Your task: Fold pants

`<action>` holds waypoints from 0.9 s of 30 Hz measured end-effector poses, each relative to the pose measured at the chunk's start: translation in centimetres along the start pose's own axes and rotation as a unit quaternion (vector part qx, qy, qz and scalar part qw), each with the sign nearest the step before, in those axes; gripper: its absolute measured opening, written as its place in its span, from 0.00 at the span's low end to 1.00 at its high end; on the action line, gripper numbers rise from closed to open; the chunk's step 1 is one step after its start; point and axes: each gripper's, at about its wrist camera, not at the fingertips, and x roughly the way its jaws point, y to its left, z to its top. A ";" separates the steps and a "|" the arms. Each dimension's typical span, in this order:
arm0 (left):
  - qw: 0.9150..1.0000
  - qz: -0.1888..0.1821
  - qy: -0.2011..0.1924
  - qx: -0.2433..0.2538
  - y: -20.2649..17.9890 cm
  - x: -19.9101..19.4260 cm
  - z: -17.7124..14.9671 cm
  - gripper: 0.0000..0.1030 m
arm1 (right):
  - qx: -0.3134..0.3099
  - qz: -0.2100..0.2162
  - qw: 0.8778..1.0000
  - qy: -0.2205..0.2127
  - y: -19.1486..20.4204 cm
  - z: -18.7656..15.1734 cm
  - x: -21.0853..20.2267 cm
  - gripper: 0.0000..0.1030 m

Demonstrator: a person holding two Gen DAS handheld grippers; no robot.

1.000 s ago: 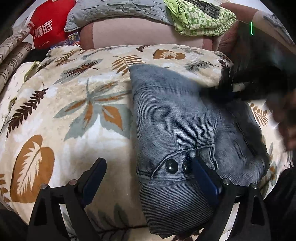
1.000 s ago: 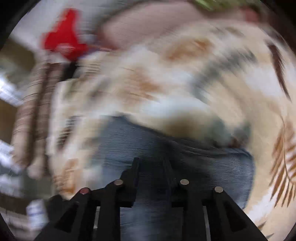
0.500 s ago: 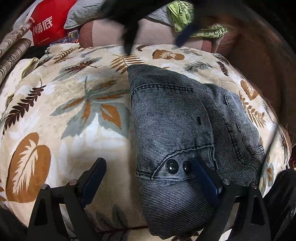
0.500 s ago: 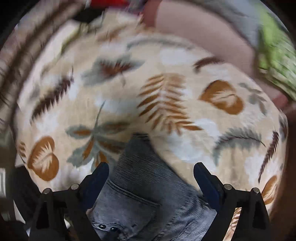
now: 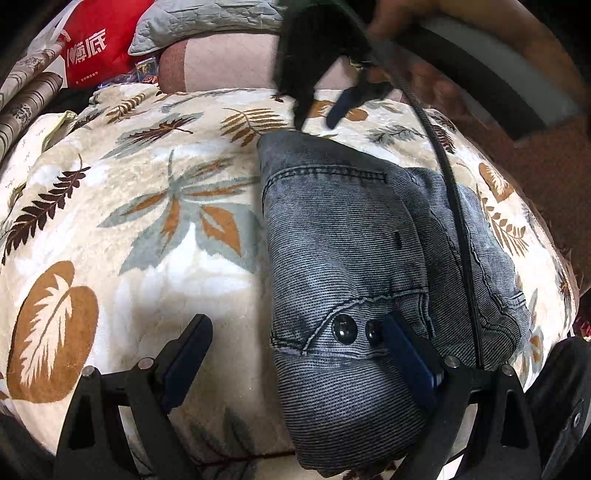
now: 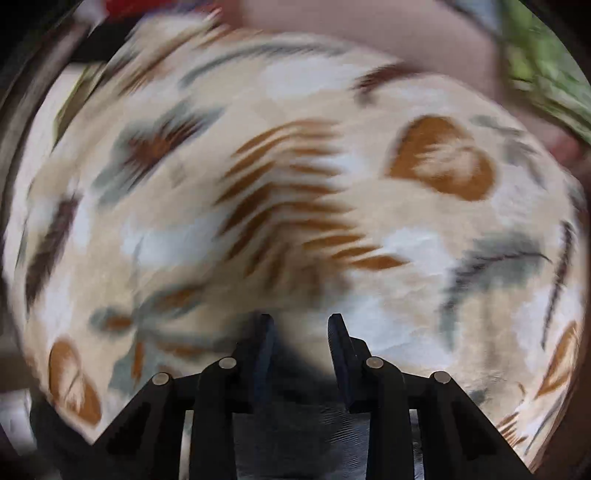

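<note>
Red bag (image 5: 94, 40), white lettering: heart, "薄底".

Open blanket (image 5: 155, 258) left of folded pants (image 5: 343, 240) (cable (image 5: 458, 206) draped across).

**Right wrist view: gripper over the leaf blanket, jaws narrowing**

I'm looking down along the right gripper (image 6: 301, 325), which is pointing steeply at the leaf-print blanket (image 6: 406, 240). The jaws have just been closing and are standing partly apart, with nothing between the pads, only blanket and shadow behind the gap. Grey-blue pants (image 6: 299, 439) are showing as a strip at the bottom edge, under the black finger arms. The whole picture is smearing with motion blur. A pinkish cushion (image 6: 369, 33) and a green patterned cloth (image 6: 546, 62) are sitting along the top edge.
</note>
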 end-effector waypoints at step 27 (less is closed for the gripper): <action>0.997 0.035 -0.006 -0.066 1.7 -3.6 0.3 0.92 | 0.167 0.209 0.956 -0.119 -10.6 -23.9 -0.9 0.32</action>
